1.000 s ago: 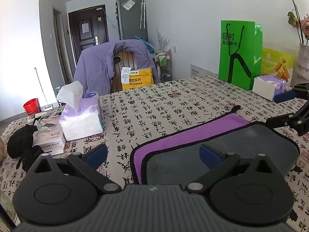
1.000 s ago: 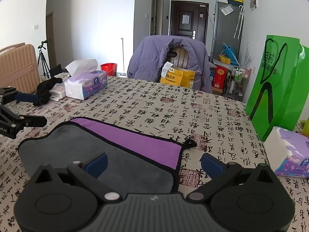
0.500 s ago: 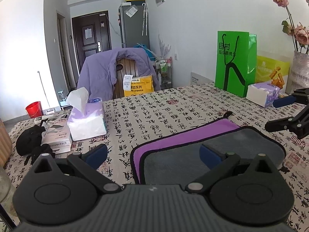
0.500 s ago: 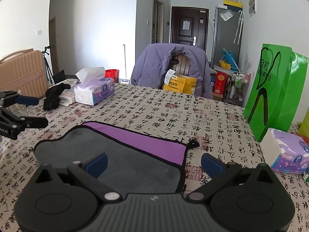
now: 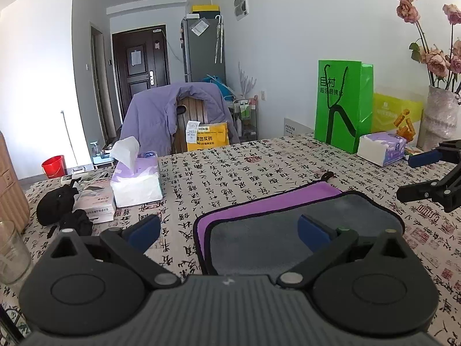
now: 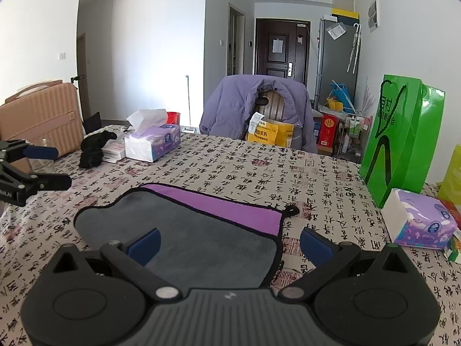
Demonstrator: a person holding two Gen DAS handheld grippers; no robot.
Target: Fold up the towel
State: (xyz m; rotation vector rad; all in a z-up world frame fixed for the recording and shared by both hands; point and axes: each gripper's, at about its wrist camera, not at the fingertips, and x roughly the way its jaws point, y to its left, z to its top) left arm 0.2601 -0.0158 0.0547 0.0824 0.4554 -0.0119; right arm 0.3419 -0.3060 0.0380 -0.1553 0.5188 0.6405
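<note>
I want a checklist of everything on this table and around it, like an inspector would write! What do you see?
Surface: table under a cloth printed with black characters.
Job's things: towel, grey side folded over purple, lying flat, a purple strip showing along the far edge.
Clutter: tissue box, second tissue pack, green bag, black cloth, glass, vase of flowers.
Grippers: left gripper open, holding nothing; right gripper open, holding nothing; both above the towel.
Cables: nothing seen.
Surroundings: chair with purple jacket, dark door, pink suitcase, red bucket.
</note>
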